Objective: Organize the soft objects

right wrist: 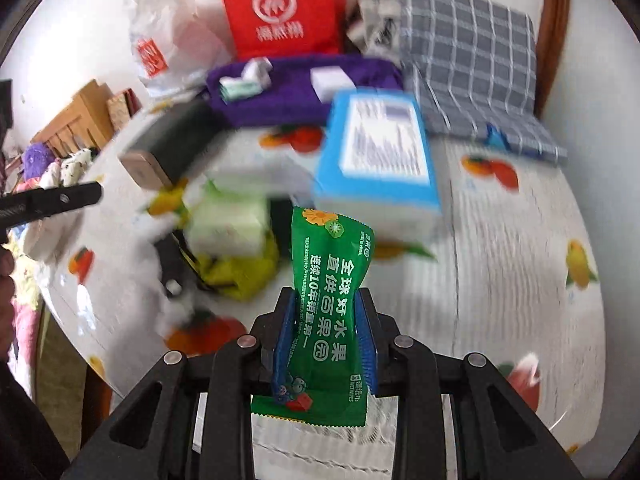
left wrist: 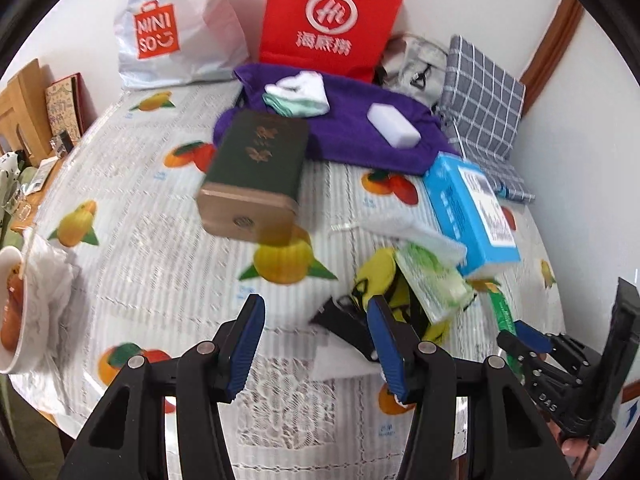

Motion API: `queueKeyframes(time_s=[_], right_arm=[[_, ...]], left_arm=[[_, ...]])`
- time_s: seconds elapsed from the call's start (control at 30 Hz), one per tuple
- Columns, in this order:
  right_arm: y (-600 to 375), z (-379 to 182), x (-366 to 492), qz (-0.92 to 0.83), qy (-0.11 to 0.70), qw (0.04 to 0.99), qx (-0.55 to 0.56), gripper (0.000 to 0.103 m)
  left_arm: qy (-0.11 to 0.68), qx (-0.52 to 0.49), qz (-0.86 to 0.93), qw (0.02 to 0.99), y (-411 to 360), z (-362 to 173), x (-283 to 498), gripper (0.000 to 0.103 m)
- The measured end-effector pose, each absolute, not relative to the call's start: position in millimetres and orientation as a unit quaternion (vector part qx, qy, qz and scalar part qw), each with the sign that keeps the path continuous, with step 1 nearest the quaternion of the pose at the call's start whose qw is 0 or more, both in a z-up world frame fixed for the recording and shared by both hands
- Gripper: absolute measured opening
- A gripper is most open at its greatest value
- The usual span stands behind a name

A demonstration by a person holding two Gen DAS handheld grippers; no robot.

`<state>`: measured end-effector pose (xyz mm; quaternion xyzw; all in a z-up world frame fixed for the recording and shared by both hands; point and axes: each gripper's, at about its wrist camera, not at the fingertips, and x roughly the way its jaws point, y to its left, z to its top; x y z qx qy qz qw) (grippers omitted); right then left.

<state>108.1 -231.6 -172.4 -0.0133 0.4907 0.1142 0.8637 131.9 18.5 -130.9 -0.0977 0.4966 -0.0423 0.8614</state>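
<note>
The right gripper's (right wrist: 326, 320) fingers are clamped on a green wet-wipe packet (right wrist: 326, 300), held above the table (right wrist: 500, 280) just before the blue box (right wrist: 376, 152). The left gripper's (left wrist: 316, 344) fingers stand apart, empty.

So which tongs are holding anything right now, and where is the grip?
The right tongs pinch the green wet-wipes packet across its middle, squeezing it narrow. The left tongs are open, holding nothing.

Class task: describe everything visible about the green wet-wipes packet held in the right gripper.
The green wet-wipes packet is a soft, glossy foil-like sachet with white Chinese lettering, fruit pictures at both ends and a crimped zigzag lower edge. The right gripper is shut on its middle, pinching it into a waist between the blue pads. It stands roughly upright, lifted above the fruit-print tablecloth, touching nothing else visibly.
</note>
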Motion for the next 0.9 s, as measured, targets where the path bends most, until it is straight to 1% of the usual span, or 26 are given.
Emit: queueKeyframes(time_s=[0.1,0.27,0.37,0.4,0.43,0.5,0.57,0.63,0.77,0.8,0.87,0.9], right_arm=[[-242.7,-192.7,107.5,0.114,0.504,0.856,-0.001,0.031],[-249.2,-210.7,105.5,0.116,0.507,0.854,-0.003,0.037],[-254.2,-214.8,103.3,0.123,0.502,0.856,0.011,0.046],[-254.7,-215.5,102.6,0.128,0.497,0.858,0.016,0.051],[-254.3,-216.0,102.6,0.13,0.492,0.861,0.016,0.052],[-250.6,-217.0,102.7,0.126,0.483,0.866,0.001,0.052],[-246.1,-217.8,103.0,0.121,0.475,0.871,-0.014,0.049],[-246.3,-218.9,101.7,0.116,0.467,0.876,-0.022,0.043],[-253.4,-219.3,100.6,0.13,0.46,0.878,-0.01,0.041],[-254.6,-219.4,100.4,0.132,0.459,0.878,-0.007,0.041],[-254.2,-219.6,99.6,0.134,0.457,0.879,-0.008,0.041],[-252.9,-219.8,99.0,0.133,0.456,0.88,-0.012,0.042]], left_arm=[[0.508,-0.092,-0.043,0.855,10.1,-140.3,132.0,0.051],[0.523,-0.081,-0.035,0.848,5.1,-151.9,132.4,0.051],[0.53,-0.085,-0.033,0.843,5.8,-159.2,133.7,0.051],[0.534,-0.09,-0.036,0.84,4.9,-162.6,134.6,0.051],[0.537,-0.095,-0.039,0.837,3.6,-164.7,135.2,0.051],[0.542,-0.106,-0.05,0.832,-1.0,-169.5,136.9,0.051],[0.546,-0.105,-0.057,0.829,-7.3,-173.6,138.3,0.051],[0.553,-0.097,-0.061,0.825,-17.7,-178.8,140.9,0.051],[0.567,-0.087,-0.069,0.816,-33.7,-187.9,147.3,0.051],[0.573,-0.085,-0.069,0.813,-37.4,-191.1,149.2,0.053],[0.578,-0.078,-0.064,0.81,-43.6,-196.6,152.3,0.062],[0.57,-0.07,-0.06,0.816,-47.3,-195.5,151.7,0.062]])
